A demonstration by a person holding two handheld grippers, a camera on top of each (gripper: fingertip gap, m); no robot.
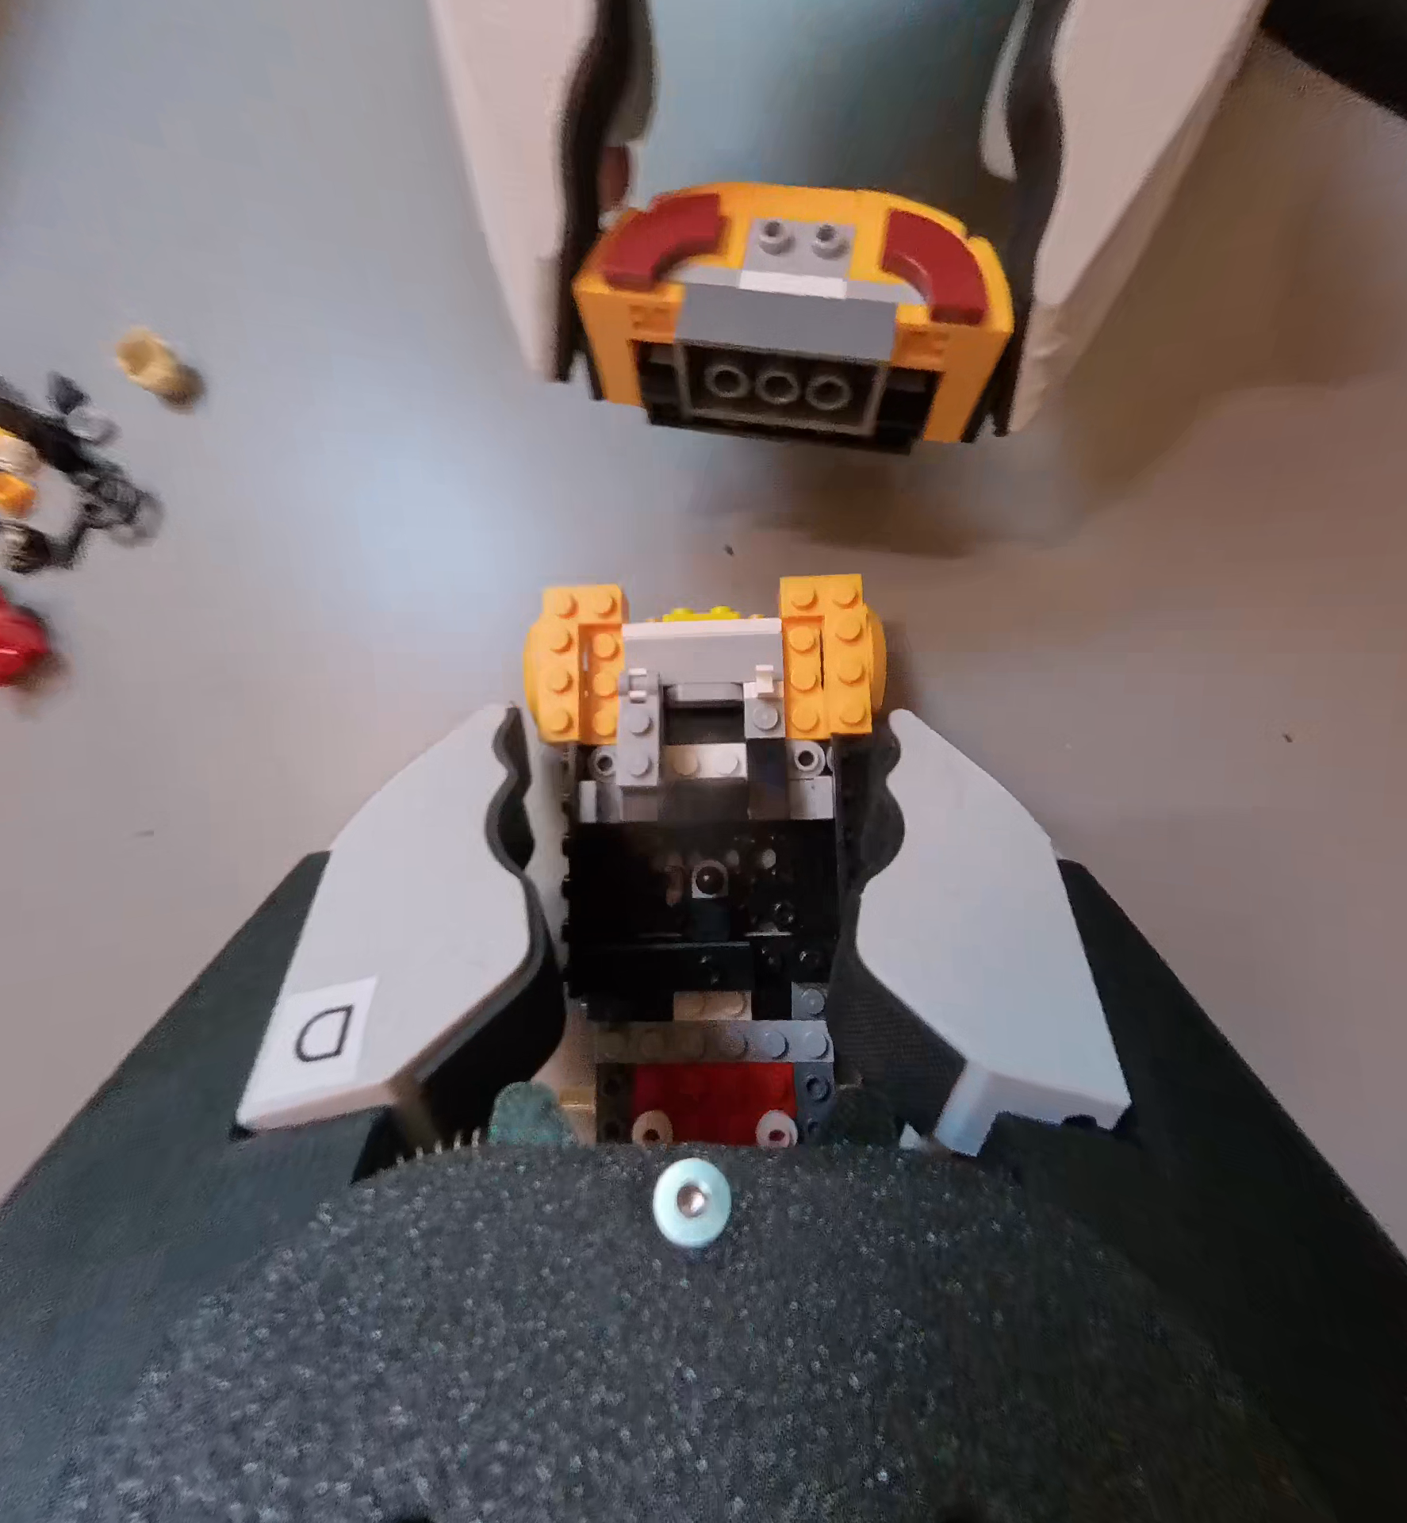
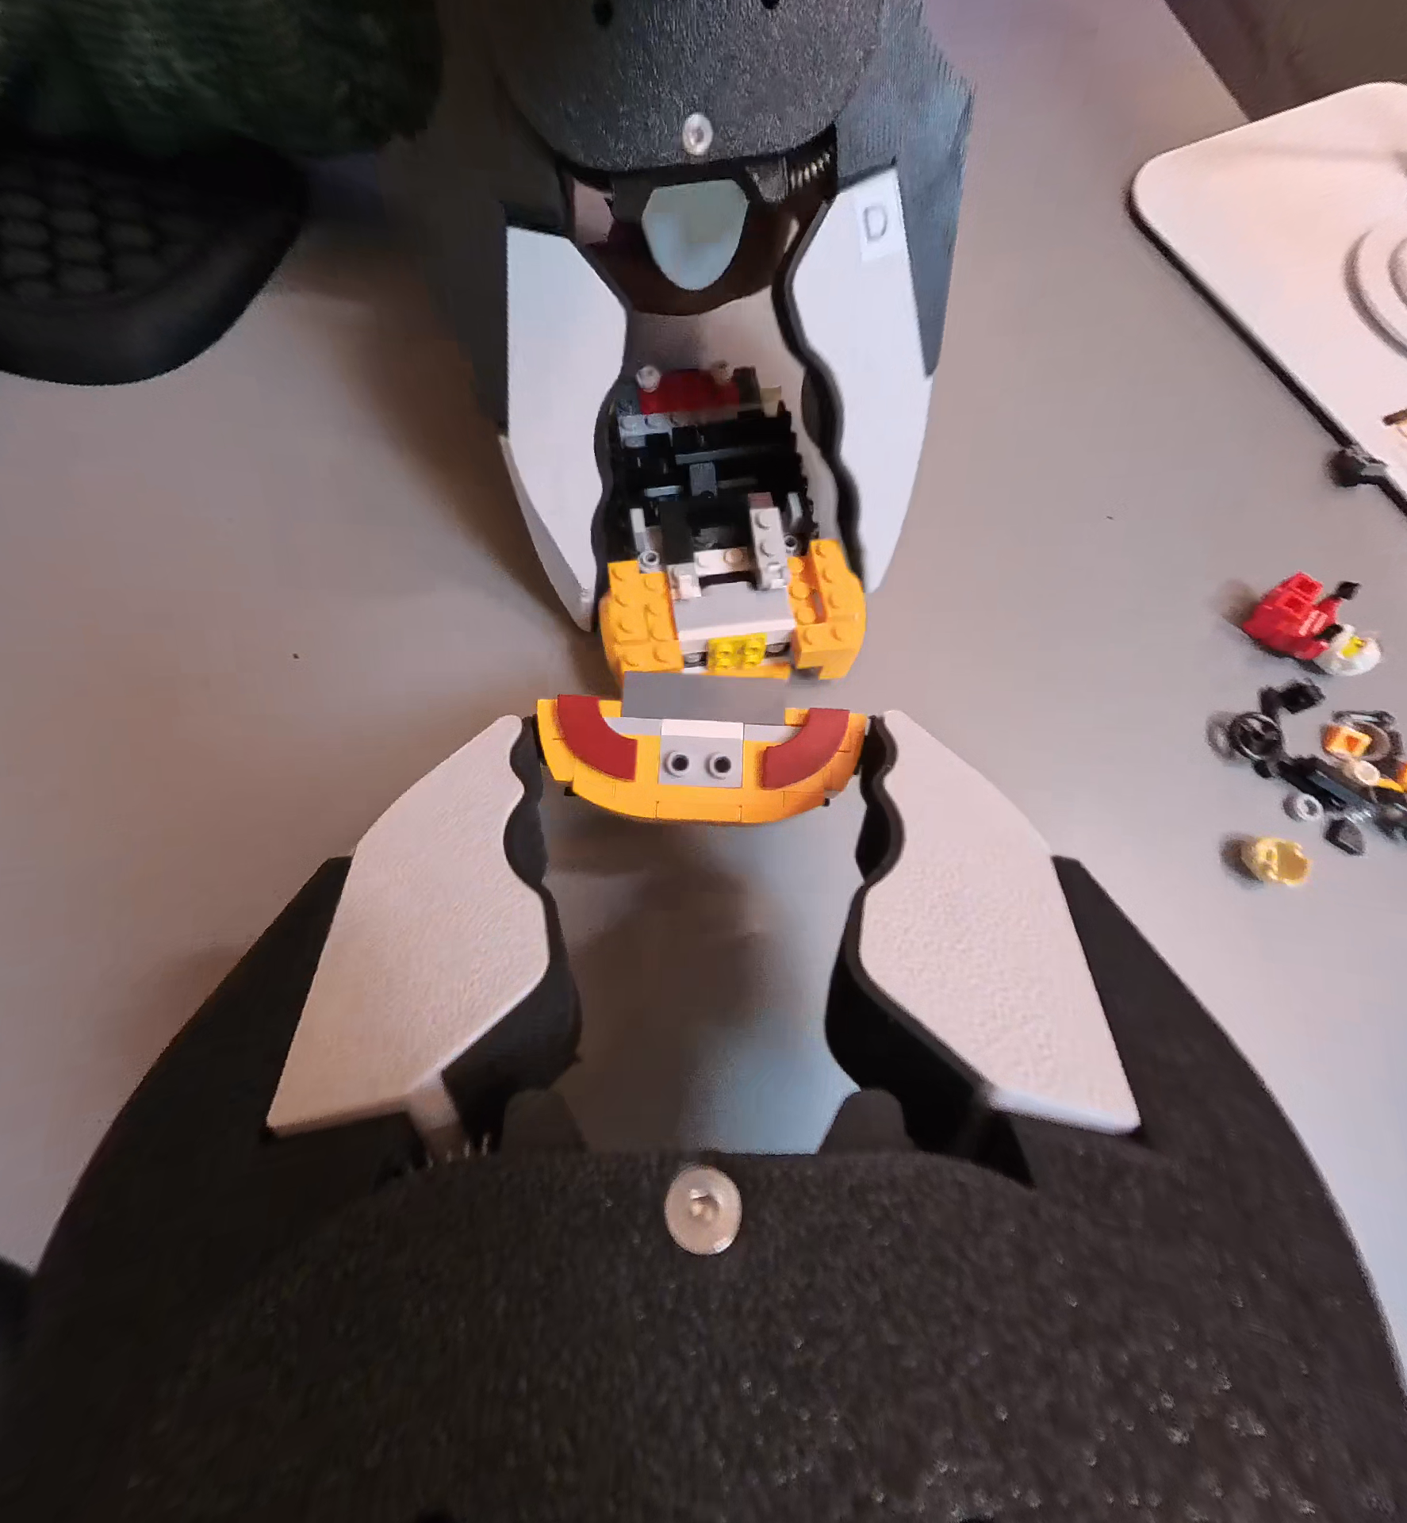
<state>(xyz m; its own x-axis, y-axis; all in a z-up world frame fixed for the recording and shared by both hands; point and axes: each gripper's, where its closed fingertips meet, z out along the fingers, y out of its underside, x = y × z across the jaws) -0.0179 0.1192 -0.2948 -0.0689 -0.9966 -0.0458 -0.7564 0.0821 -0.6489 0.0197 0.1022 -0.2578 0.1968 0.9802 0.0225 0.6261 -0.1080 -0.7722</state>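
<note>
My left gripper [image 1: 704, 725] is shut on a brick-built car body [image 1: 700, 890]. The body is black and grey with an orange studded front, and its red rear sits deep between the fingers. The pads press on its black sides. My right gripper [image 2: 700, 733] is shut on a curved orange brick piece [image 2: 700, 766] with two dark red arcs and a grey middle, pinched by its ends at the fingertips. The two grippers face each other. The orange piece [image 1: 791, 280] hangs just in front of the car body's [image 2: 708, 486] orange front, above the grey table [image 1: 313, 247].
A heap of small loose black, orange and grey bricks [image 2: 1343, 775] lies to my right, with a small red build [image 2: 1293, 618] and a pale gold part [image 2: 1269, 861] beside it. A white board [image 2: 1260, 214] lies at the far right. A dark chair seat [image 2: 107, 247] is at the far left. Left tips to right tips: about 6 cm.
</note>
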